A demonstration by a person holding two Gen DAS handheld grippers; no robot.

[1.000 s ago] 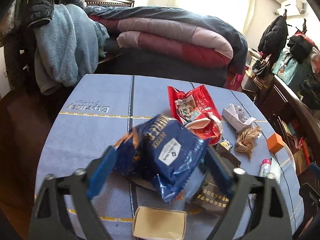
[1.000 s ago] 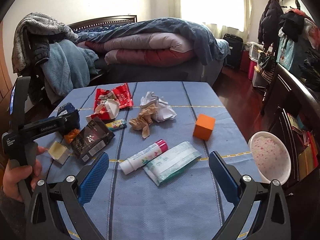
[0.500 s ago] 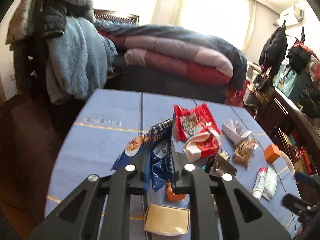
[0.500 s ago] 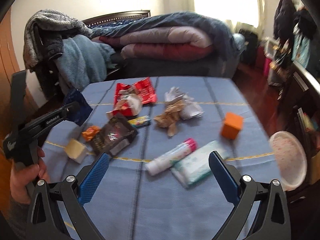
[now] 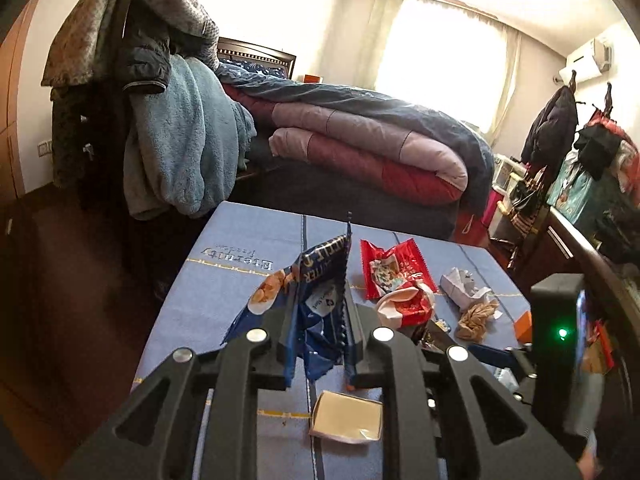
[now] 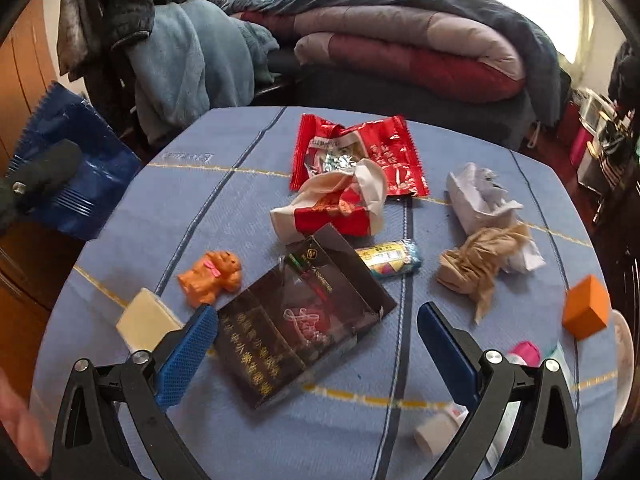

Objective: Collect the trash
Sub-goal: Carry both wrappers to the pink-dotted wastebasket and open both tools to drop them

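On the blue-clothed surface [image 6: 248,184] in front of a bed [image 6: 400,40] heaped with quilts, the trash lies scattered, and above the surface's left edge the left gripper [image 5: 320,320] has its fingers clamped on a blue snack bag [image 5: 320,280], which stands crumpled and upright between them, lifted clear of the cloth; in the right wrist view the same bag hangs off the left side, out past the surface's rim. The right gripper [image 6: 316,320] hovers low over the middle with its fingers wide apart, straddling a dark flattened box [image 6: 304,320] with gold lettering that lies flat on the cloth; whether the pads touch it cannot be told. Just beyond that box sits a crushed red and white carton [image 6: 332,204], leaning on an opened red wrapper [image 6: 360,152]. To the right lie a crumpled white paper [image 6: 476,192] and, touching it, a wad of tan paper [image 6: 476,264]. An orange cube [image 6: 586,312] sits near the right edge. Left of the dark box are a cream block [image 6: 146,320] and an orange toy dog [image 6: 212,276], and between box and tan wad a small candy roll [image 6: 390,258].
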